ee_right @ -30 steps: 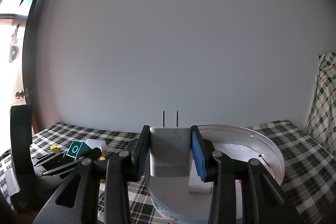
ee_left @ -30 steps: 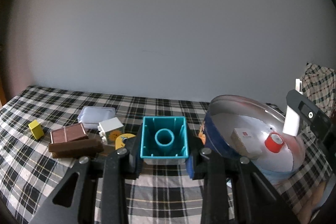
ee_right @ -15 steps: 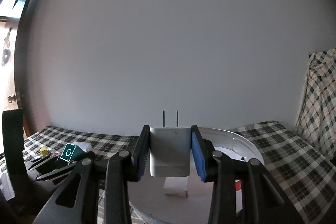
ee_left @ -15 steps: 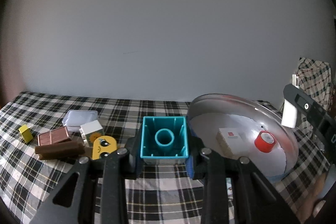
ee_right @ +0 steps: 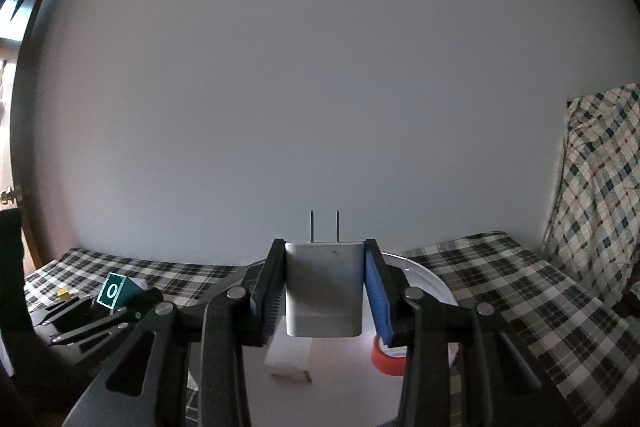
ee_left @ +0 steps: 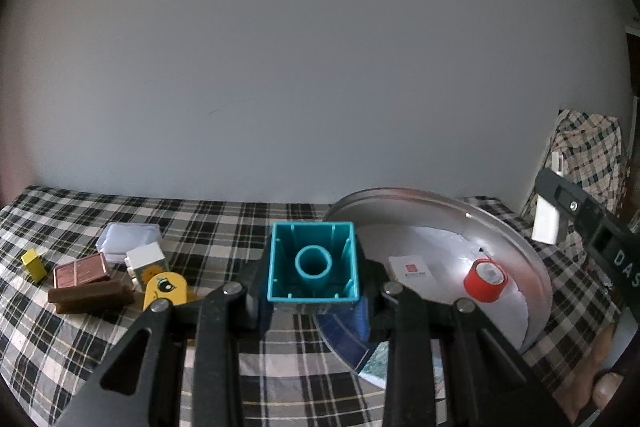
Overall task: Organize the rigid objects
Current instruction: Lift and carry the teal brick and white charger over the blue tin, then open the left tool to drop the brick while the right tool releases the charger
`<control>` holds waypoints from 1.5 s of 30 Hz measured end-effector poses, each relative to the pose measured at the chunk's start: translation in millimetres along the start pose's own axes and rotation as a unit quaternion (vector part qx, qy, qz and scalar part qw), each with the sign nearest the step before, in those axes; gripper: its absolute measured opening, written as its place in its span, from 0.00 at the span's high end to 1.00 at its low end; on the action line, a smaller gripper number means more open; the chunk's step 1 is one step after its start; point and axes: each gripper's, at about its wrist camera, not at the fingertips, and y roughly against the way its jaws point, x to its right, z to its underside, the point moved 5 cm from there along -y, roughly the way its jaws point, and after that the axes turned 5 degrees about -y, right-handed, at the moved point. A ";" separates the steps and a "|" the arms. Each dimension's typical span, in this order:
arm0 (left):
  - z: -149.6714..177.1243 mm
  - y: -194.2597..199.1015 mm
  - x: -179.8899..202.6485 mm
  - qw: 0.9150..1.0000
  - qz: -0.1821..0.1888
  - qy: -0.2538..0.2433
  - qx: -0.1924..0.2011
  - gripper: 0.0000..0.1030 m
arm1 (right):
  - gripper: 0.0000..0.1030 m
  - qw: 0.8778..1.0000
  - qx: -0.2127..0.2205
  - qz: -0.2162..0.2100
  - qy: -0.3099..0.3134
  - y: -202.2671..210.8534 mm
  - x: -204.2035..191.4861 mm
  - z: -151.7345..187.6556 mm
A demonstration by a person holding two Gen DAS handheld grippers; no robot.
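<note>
In the metal bowl, red tape roll, white box, left hand-held gripper gripping teal block, right hand-held gripper gripping charger

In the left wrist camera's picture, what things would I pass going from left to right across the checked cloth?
yellow block → chocolate bar → yellow duck toy → teal building brick held in the left gripper → white card box → red tape roll → white charger

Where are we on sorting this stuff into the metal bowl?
Done: a red tape roll and a small white box already lie in the metal bowl. In hand: the left gripper grips a teal building block, and the right gripper grips a white charger plug. Left on the checked cloth: yellow cube, chocolate bars, duck toy, white block, clear case.
</note>
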 end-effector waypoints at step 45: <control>9.6 -65.6 77.8 0.994 -0.002 -0.065 -0.089 0.71 | 0.60 0.989 -0.133 0.065 0.008 -54.8 61.3 20.9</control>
